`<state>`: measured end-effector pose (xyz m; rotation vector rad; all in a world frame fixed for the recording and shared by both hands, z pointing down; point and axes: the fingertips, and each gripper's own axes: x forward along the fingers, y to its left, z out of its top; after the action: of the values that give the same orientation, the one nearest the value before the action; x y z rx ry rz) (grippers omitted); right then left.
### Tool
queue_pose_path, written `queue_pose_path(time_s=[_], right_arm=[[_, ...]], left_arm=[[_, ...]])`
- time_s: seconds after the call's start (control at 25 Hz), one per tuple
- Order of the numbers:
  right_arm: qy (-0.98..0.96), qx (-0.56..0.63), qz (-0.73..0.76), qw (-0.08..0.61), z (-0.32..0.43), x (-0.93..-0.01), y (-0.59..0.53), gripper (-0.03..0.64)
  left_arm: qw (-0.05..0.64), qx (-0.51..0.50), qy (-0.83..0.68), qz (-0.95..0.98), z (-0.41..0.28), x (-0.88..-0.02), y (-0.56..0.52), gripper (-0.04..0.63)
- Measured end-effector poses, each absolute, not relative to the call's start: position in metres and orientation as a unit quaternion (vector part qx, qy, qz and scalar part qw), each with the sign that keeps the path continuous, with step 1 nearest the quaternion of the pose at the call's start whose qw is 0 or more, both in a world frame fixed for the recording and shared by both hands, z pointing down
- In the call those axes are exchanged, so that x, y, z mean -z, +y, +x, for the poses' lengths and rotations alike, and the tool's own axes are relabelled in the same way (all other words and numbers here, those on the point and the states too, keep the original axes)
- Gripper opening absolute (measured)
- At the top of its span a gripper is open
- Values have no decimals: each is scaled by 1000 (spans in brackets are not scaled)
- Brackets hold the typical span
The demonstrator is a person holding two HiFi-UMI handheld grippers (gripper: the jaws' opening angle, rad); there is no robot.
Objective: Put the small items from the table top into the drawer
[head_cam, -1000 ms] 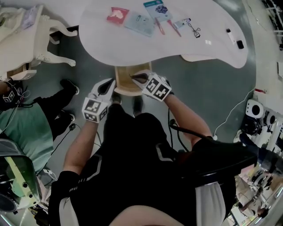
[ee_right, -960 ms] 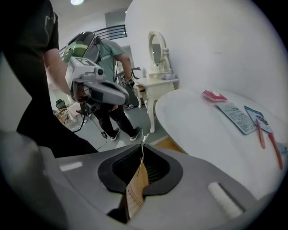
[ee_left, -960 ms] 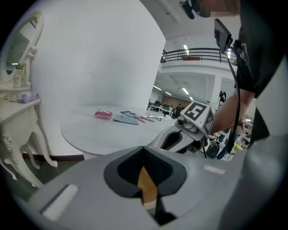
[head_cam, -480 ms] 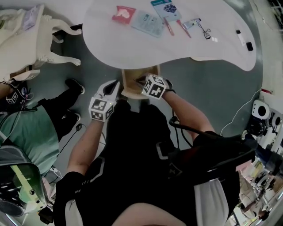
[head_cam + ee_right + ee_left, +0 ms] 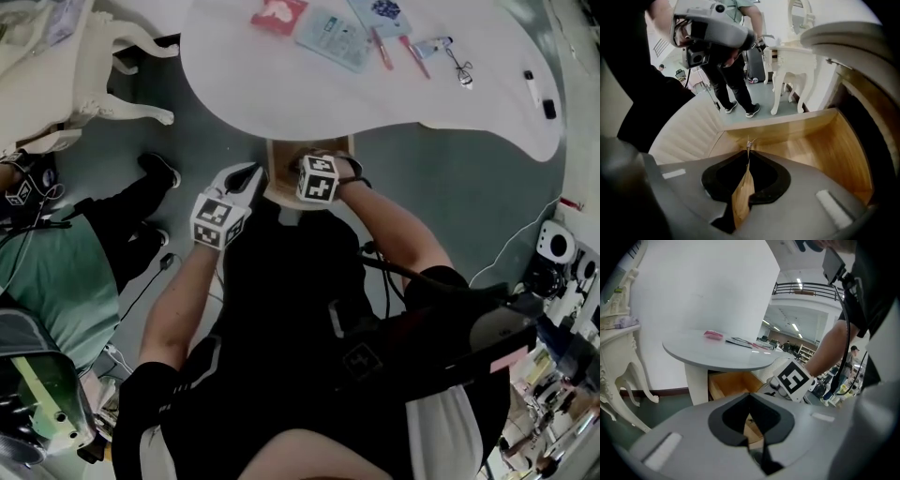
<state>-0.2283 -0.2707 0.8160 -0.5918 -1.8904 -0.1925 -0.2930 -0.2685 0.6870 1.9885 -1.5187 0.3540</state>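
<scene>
The wooden drawer (image 5: 278, 180) stands pulled out under the white table top (image 5: 281, 89). My right gripper (image 5: 302, 170) reaches down into the drawer (image 5: 815, 140). Its jaws are shut on a small thin silvery item (image 5: 750, 142) that sticks out at the tips. My left gripper (image 5: 252, 172) hovers just left of the drawer (image 5: 729, 383), shut and holding nothing. On the table lie a red packet (image 5: 279, 14), a teal packet (image 5: 330, 36), pink pens (image 5: 382, 47), a tube (image 5: 436, 45) and an eyelash curler (image 5: 461, 71).
A white carved side table (image 5: 89, 56) stands at the left, with a seated person in green (image 5: 47, 272) below it. Cables and equipment (image 5: 553, 253) crowd the right. Two small black items (image 5: 547, 108) lie at the table's right end.
My right gripper has moved further over the open drawer and turned, so its marker cube now covers the jaws. The left gripper keeps its place beside the drawer.
</scene>
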Motion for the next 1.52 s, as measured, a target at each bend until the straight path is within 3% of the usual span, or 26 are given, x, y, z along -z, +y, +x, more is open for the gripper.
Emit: queue_pose_path(time_s=[0.6,1.08,1.32,1.52], right_arm=[[-737,88,-278,610,-213,-887,-270,21],[-733,77,-281,614,-212,-896,-268,25],[-730,66,-283,619,-212,-891,-266,107],[-745,80,-276,601,-216,-863,-268,104]], left_arm=[[320,-129,-580,738,-299,-716,-253,0],[325,-119,-587,732,-302,-717,-254,0],[314,-124,-607,719,-312,-697,-250,0],[301,-121,-623,711,-319,-667,-245,0]])
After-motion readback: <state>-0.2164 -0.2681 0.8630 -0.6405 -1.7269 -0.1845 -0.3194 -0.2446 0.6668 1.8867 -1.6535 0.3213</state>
